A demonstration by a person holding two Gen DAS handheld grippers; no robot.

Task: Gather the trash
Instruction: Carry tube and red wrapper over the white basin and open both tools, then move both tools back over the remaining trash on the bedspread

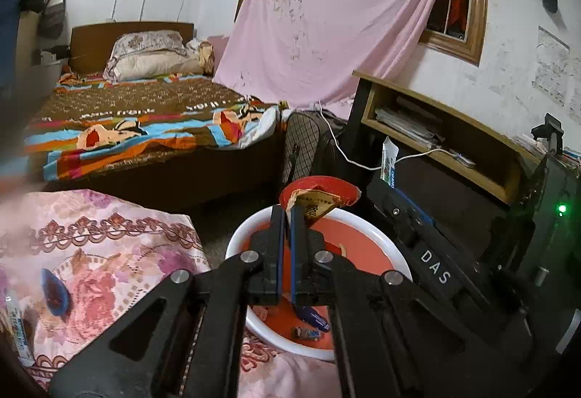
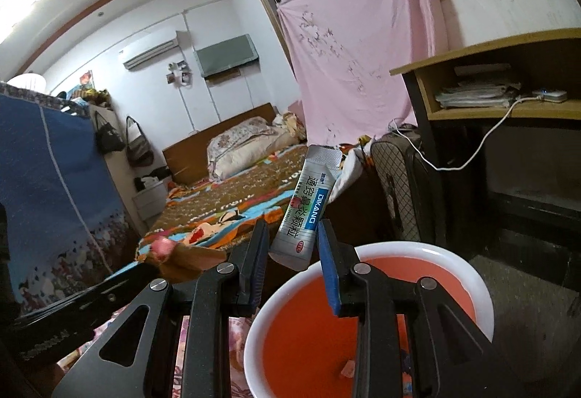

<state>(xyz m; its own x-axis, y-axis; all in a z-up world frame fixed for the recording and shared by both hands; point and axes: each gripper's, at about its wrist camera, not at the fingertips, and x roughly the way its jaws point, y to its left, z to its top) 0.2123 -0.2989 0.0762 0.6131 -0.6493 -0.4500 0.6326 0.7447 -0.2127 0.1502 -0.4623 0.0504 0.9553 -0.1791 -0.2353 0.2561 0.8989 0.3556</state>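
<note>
Already some trash is in: the white basin [image 1: 236, 238] with the red inside holds a blue wrapper [image 1: 315, 319], a small scrap [image 1: 307, 332] and a pale bit near its middle.

Left claw [image 1: 287, 216] pinched tight on a red-and-tan wrapper [image 1: 319, 196], held over the basin's far rim.

Right claw [image 2: 293, 234] narrowly parted, white sachet [image 2: 307, 209] upright between the pads just beyond the basin's near-left rim; whether the pads press it I cannot tell.

Left to do, by my reading: drop both. A blue piece [image 1: 54, 291] lies on the floral cloth [image 1: 109, 245] left of the basin.
</note>
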